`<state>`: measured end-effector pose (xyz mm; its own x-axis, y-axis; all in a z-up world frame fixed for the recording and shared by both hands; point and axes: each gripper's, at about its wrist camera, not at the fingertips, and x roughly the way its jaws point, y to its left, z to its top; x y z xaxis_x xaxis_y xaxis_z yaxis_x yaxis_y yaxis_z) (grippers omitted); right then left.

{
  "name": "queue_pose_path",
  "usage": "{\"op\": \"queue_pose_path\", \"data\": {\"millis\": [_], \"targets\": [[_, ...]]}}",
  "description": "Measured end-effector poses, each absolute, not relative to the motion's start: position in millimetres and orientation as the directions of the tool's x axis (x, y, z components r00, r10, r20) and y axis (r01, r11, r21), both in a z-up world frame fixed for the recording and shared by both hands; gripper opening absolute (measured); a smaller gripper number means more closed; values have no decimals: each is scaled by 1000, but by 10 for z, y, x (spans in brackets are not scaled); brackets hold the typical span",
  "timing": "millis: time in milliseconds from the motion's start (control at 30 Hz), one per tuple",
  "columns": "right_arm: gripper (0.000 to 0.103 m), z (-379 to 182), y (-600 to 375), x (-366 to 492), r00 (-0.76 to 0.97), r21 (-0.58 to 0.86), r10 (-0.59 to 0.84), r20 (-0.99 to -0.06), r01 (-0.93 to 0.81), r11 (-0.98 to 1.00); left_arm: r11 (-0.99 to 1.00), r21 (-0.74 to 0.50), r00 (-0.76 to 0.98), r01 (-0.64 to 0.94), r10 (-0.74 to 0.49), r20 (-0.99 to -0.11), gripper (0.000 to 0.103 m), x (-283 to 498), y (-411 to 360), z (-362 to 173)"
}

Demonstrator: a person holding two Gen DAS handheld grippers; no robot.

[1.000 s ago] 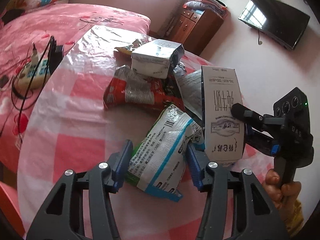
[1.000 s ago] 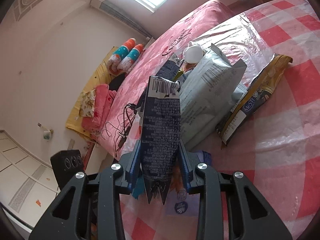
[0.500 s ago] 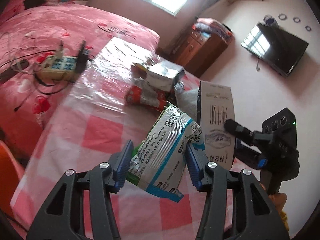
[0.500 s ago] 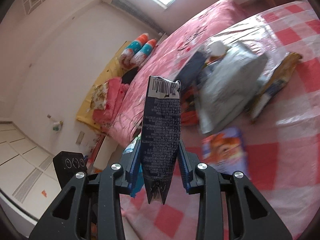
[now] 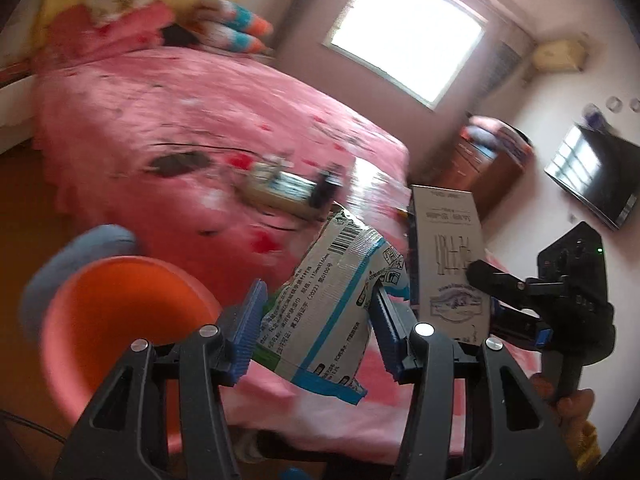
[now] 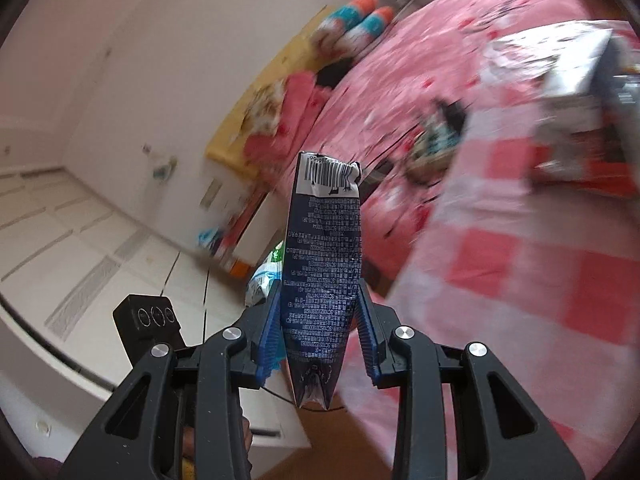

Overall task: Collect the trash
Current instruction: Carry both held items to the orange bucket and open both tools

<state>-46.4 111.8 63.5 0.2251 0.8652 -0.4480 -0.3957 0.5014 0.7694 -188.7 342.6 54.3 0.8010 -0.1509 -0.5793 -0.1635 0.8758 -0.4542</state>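
My left gripper [image 5: 318,324] is shut on a white snack bag with blue and green print [image 5: 332,304], held in the air past the table's edge. My right gripper [image 6: 320,324] is shut on a tall dark blue packet with a barcode at its top [image 6: 322,280]. The same packet shows its pale side in the left wrist view [image 5: 450,264], to the right of the snack bag, with the right gripper [image 5: 492,300] behind it. The snack bag peeks out left of the packet in the right wrist view [image 6: 264,280]. More wrappers [image 6: 576,92] lie blurred on the table at the far right.
An orange round stool [image 5: 120,320] stands low on the left with a blue object [image 5: 80,256] behind it. The pink checked table [image 6: 520,280] is on the right. A pink bed [image 5: 180,120] with a power strip [image 5: 280,188] lies beyond. A dresser [image 5: 488,168] and wall TV [image 5: 592,184] stand far right.
Both grippers have swung left, away from the table's wrapper pile, each still holding its packet. The stool, the bed and the floor have come into view, and the scene is blurred.
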Motion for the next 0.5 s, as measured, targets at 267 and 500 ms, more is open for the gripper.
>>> {"op": "queue_pose_path", "data": {"millis": [267, 500], "targets": [[37, 403, 2215, -374, 89, 730, 844, -529, -459, 506, 790, -474, 776, -388, 3, -631, 53, -2198, 4164, 148], [75, 99, 2511, -481, 143, 595, 731, -667, -488, 638, 720, -461, 755, -519, 133, -642, 81, -2408, 4443, -147]]}}
